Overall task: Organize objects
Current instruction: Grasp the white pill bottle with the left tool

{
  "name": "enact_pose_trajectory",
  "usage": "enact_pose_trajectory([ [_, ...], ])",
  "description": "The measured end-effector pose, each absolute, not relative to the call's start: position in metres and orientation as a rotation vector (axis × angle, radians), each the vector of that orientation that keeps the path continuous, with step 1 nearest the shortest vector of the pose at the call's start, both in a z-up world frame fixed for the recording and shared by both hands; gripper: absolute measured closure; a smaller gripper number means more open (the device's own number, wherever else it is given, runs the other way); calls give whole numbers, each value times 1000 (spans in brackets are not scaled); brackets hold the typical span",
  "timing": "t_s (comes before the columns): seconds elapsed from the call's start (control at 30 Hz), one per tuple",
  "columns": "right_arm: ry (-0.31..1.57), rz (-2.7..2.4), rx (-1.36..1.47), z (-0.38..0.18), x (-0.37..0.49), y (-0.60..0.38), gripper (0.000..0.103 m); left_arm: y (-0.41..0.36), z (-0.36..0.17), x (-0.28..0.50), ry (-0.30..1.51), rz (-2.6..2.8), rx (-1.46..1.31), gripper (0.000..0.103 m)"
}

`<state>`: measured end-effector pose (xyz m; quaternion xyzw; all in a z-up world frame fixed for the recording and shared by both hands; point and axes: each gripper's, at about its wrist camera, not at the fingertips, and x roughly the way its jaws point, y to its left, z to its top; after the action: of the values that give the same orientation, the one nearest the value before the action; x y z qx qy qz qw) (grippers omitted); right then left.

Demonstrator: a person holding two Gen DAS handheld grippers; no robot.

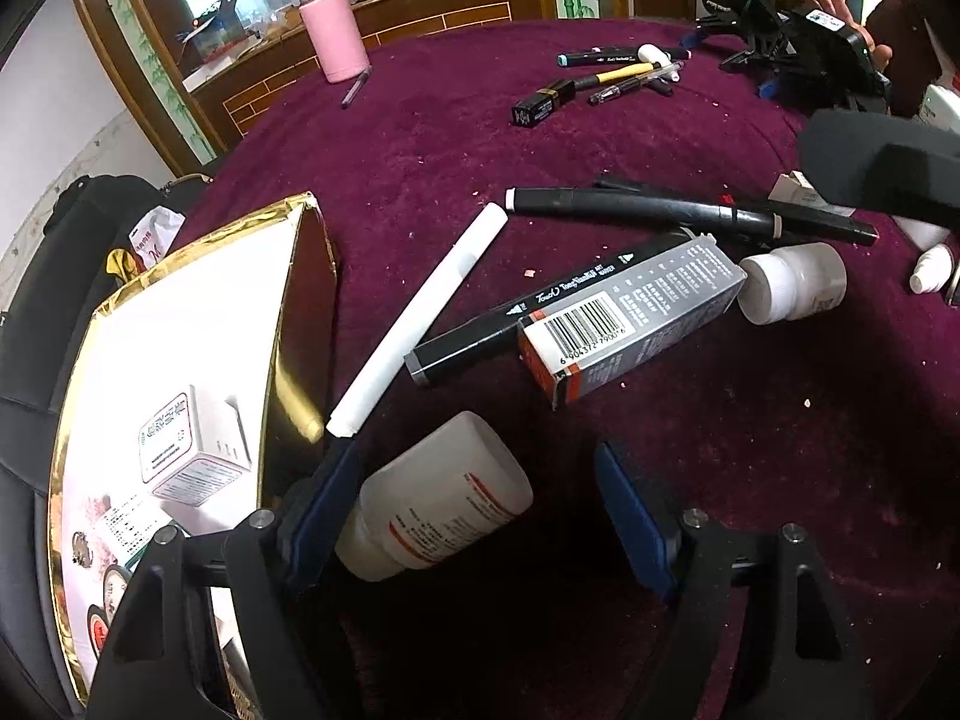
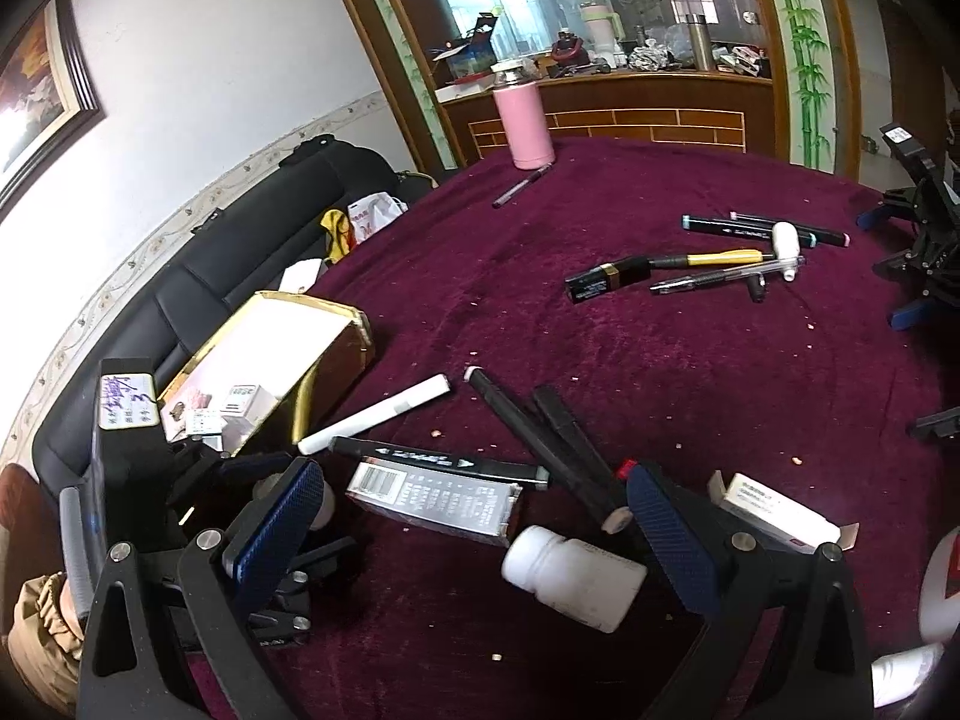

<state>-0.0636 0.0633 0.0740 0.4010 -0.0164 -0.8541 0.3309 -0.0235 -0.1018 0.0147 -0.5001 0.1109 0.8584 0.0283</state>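
My left gripper is open, low over the dark red tablecloth. A white pill bottle lies on its side between the blue pads, against the left pad and apart from the right one. Just to its left stands an open gold box holding small white cartons. My right gripper is open too. A second white bottle lies between its fingers, close to the right pad. The gold box and the left gripper's black body show at the left of the right wrist view.
A silver barcoded carton, a black marker, a white pen and long black markers lie mid-table. More pens and a pink flask lie farther off. A hand is near other black grippers.
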Motion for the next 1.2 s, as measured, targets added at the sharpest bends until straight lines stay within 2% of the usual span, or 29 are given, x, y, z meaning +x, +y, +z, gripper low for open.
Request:
enact_pose_trajectory([
  [0.1,-65,-2249,1077,71,-70,71,0,-105,15,-25,314,2637,-1552,27],
  [0.2,-95,-2260,1094,70,-75,77,0,-108,13,-27,296,2629,-1575,53],
  [0.4,-112,-2267,1075,76,-75,85,0,-96,20,-16,159,2530,-1524,55],
  [0.53,-119,-2274,1076,77,-77,88,0,-75,18,-7,67,2442,-1476,65],
  [0.7,-117,-2276,1097,76,-81,93,0,-63,22,0,99,2447,-1433,64],
  [0.83,-109,-2283,1129,72,-85,98,0,-75,35,12,100,2494,-1397,44],
  [1.0,-216,-2321,1158,63,-98,114,0,-89,42,23,-24,2522,-1409,43],
  [1.2,-189,-2334,1136,66,-95,110,0,-99,30,45,-171,2533,-1480,43],
])
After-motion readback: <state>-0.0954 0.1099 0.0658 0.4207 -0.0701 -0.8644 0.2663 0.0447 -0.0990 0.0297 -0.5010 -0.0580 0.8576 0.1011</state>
